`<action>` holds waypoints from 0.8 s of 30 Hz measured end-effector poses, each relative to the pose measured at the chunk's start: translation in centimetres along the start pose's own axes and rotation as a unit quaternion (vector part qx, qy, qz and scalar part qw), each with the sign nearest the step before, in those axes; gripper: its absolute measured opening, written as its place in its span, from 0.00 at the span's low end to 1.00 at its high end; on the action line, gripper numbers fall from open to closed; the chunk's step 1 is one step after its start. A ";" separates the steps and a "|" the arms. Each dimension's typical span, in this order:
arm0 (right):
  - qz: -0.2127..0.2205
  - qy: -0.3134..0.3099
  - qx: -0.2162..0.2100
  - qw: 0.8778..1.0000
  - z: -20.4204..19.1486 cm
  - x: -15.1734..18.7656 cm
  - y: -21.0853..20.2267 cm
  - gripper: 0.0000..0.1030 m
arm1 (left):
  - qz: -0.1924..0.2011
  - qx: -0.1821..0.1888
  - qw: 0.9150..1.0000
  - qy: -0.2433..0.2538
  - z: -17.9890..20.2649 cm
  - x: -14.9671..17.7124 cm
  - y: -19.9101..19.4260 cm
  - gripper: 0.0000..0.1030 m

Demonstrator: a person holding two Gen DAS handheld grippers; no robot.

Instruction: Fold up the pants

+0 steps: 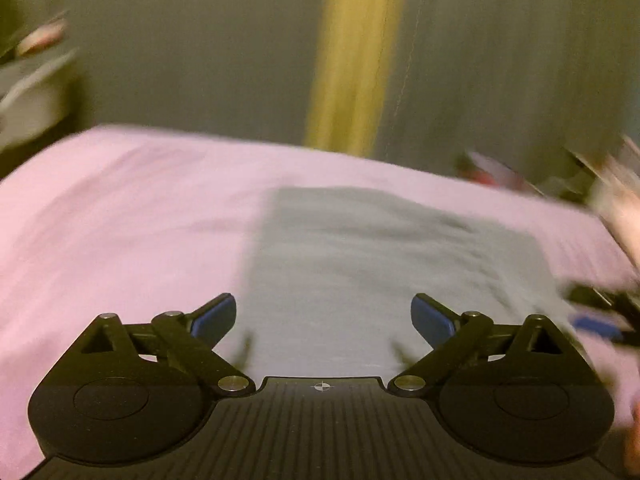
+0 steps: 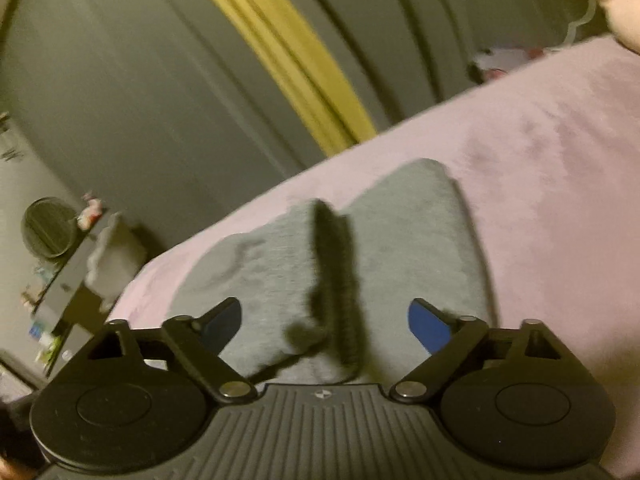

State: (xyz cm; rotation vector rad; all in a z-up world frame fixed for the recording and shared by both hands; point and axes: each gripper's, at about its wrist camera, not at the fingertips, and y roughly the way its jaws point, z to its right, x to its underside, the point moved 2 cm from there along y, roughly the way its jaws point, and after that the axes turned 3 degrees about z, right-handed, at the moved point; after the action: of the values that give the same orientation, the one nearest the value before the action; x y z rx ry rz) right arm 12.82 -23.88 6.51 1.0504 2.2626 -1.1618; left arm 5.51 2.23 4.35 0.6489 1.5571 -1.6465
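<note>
Grey pants [image 1: 384, 264] lie folded into a flat, roughly rectangular stack on a pink bed sheet [image 1: 120, 220], a little right of the middle of the bed in the left wrist view. The left tongs [image 1: 323, 316] hang above the near edge of the stack with their blue-padded tips spread wide, gripping nothing. In the right wrist view the same pants [image 2: 416, 240] show as two grey layers with a dark fold line running between them, resting on the pink sheet [image 2: 560, 200]. The right tongs [image 2: 325, 322] are likewise spread apart over the near end of the pants, with nothing between them. Behind the bed hangs a dark grey curtain [image 2: 140, 80] with a yellow stripe [image 2: 288, 56]. Both views are blurred. A round mirror [image 2: 50, 227] stands on a dark shelf at far left of the right wrist view.
</note>
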 end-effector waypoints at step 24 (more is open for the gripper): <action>-0.128 0.146 -0.002 0.981 1.9 0.9 5.9 0.70 | -0.041 -0.051 0.984 -0.167 -7.7 2.3 3.7 0.96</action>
State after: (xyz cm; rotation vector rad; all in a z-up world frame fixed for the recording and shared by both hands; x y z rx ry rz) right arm 16.73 -22.85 1.75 1.0039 2.6943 -1.1628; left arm 6.08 9.52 -0.63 0.2404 1.4265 -1.6261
